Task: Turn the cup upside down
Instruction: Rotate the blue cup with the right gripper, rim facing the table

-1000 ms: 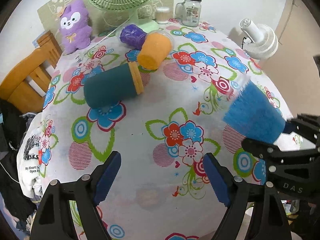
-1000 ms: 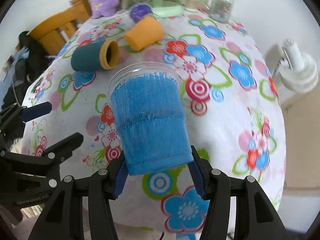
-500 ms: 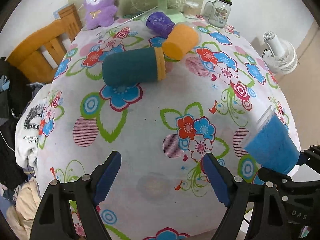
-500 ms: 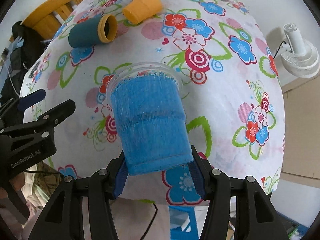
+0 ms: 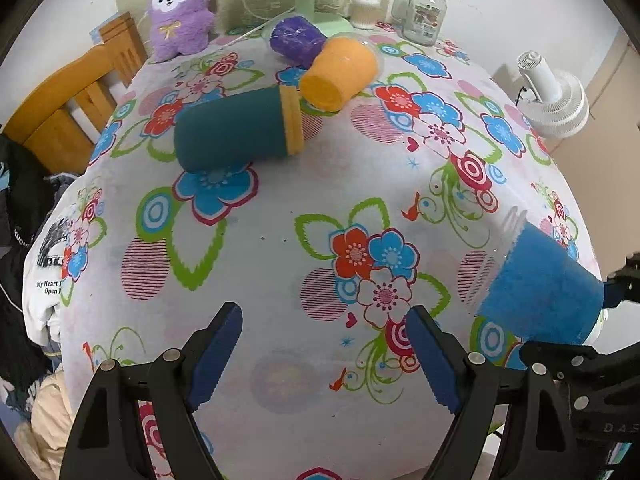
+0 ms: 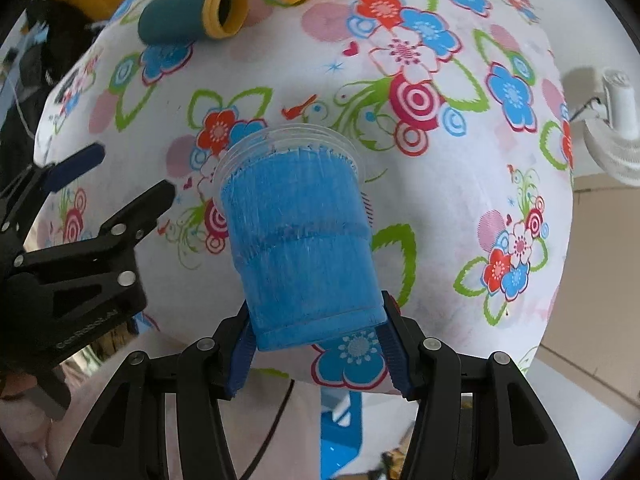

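My right gripper (image 6: 318, 344) is shut on the base of a blue cup (image 6: 300, 240) with a clear plastic rim. The cup is held above the flowered table, its mouth pointing away from me and tilted down toward the cloth. In the left wrist view the same blue cup (image 5: 536, 284) hangs at the right edge, mouth toward the table's middle. My left gripper (image 5: 326, 354) is open and empty above the near part of the table; it also shows at the left of the right wrist view (image 6: 116, 184).
A dark teal cup (image 5: 236, 128) with a yellow rim lies on its side at the far left. An orange cup (image 5: 338, 72) and a purple cup (image 5: 294, 38) lie behind it. A plush toy (image 5: 180, 8), green fan base (image 5: 316, 20), jar (image 5: 426, 12) and wooden chair (image 5: 68, 100) stand at the back.
My right gripper has risen and tipped forward, so the blue cup's mouth points more downward. The left gripper has pulled back and stayed open.
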{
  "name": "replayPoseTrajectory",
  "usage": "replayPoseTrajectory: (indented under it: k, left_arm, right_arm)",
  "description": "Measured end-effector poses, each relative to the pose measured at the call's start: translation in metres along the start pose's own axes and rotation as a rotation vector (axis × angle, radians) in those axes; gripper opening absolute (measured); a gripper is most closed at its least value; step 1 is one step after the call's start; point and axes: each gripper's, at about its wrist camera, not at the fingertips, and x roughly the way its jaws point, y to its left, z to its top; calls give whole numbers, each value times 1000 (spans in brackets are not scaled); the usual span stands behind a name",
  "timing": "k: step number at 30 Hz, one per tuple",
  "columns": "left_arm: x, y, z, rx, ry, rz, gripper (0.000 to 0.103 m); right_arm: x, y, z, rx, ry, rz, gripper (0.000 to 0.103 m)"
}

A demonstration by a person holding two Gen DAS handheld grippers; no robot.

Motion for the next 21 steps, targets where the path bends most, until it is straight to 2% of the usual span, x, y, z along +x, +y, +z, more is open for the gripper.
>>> replayPoseTrajectory:
  k: [10,19,21]
  left_arm:
    - [11,1,6,47,39,-36,85]
    - [19,10,14,72,58,-19,85]
    - [18,14,16,63,57,-18,85]
  right_arm:
    - [16,23,25,-152,148,-35,59]
    - [17,39,55,-172,164,-30,60]
    - [11,41,64,-173,126,-24,72]
